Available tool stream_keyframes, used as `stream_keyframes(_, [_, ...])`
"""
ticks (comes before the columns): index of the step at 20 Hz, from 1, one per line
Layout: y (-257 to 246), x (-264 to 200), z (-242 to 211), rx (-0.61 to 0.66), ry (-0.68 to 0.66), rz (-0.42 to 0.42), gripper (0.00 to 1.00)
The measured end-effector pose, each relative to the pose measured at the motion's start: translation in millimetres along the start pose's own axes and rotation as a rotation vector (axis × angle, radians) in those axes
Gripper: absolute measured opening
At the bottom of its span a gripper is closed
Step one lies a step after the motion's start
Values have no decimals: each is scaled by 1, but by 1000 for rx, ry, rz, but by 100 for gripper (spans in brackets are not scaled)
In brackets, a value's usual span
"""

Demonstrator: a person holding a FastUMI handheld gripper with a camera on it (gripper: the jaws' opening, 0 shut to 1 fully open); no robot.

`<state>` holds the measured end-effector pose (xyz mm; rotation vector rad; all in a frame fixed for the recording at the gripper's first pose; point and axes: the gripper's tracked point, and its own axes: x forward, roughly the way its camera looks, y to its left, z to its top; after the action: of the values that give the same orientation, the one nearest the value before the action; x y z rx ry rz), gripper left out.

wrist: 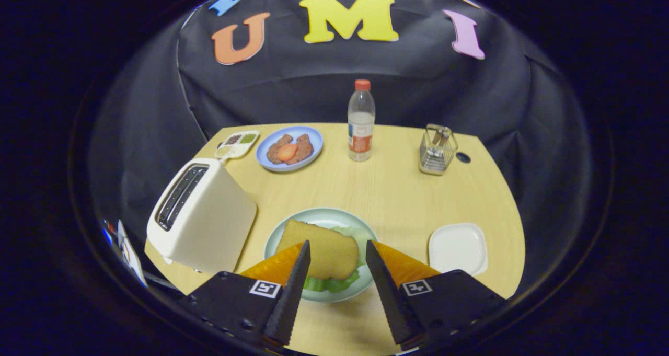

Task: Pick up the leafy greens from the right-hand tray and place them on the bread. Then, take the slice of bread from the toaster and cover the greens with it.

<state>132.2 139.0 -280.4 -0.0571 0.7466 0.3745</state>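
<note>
On the pale green plate (275,237) just ahead of the gripper (338,251), whose fingers stand apart holding nothing, a bread slice (321,249) covers the leafy greens (334,283) (edges peeking out), between toaster (201,215) and white tray (458,247).

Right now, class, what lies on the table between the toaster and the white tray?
In the claw view, the green plate with the bread slice covering leafy greens; the open claw hovers there.
</note>
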Motion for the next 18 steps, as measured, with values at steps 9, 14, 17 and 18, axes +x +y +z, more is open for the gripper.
stream_keyframes(9, [0, -141, 60, 1, -353, -37, 96])
stream_keyframes(14, [24, -208, 62, 35, -482, -35, 97])
stream_keyframes(17, [36, -242, 61, 46, -559, -49, 97])
stream_keyframes(18, [41, -250, 61, 41, -586, -52, 97])
